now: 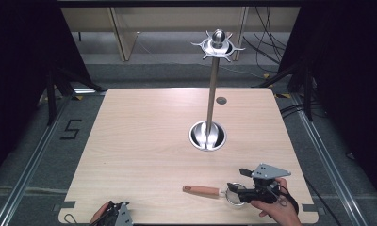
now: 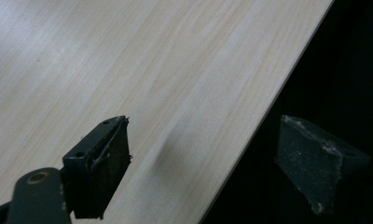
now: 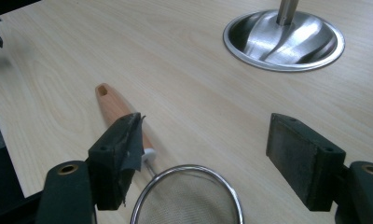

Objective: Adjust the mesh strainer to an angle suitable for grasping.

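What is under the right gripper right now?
The strainer lies flat on the table below the right gripper, its mesh bowl between the open jaws and its wooden handle pointing away. In the high view the gripper covers most of the bowl.

black tool (image 1: 237,184), grey three-cornered plate (image 1: 269,171)
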### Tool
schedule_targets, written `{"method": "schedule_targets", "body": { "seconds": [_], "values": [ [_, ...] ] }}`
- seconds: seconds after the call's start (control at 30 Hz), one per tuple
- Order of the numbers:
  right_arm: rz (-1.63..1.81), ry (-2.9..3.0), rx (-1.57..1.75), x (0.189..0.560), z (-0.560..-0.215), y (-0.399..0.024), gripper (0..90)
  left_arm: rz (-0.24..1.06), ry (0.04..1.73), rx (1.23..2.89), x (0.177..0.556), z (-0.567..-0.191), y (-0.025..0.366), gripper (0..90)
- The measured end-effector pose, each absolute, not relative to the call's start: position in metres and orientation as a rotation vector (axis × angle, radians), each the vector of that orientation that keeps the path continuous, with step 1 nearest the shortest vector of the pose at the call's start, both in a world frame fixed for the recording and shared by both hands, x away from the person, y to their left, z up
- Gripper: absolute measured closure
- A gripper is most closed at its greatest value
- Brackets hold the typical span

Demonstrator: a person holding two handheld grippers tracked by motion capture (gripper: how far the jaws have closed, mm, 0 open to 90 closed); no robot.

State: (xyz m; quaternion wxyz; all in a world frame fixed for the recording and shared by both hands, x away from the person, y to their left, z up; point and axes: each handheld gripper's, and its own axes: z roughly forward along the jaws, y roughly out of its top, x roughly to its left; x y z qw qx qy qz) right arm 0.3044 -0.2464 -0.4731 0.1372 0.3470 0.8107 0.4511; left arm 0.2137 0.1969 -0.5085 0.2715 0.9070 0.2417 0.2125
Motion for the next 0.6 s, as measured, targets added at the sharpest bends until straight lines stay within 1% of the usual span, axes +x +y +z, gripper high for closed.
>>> {"method": "schedule_targets", "body": {
  "seconds": [0.17, 0.37, 0.43, 0.6],
  "values": [
    [1.33, 2.348, 1.067, 0.3027, -0.4736, -0.2454, 28.6, 0.576, 0.655, 2.447, 0.2136, -0.5081, 0.197, 16.8],
    [1.297, 2.374, 1.024, 0.3056, -0.4766, -0.2443, 28.7, 0.576, 0.655, 2.448, 0.2136, -0.5081, 0.1968, 16.8],
    [1.303, 2.376, 0.993, 0.3072, -0.4772, -0.2432, 28.7, 0.555, 0.645, 2.445, 0.2145, -0.5093, 0.1966, 16.8],
    [1.27, 2.423, 1.007, 0.3034, -0.4742, -0.237, 29.1, 0.556, 0.651, 2.452, 0.2144, -0.5095, 0.1963, 16.8]
  ]
}}
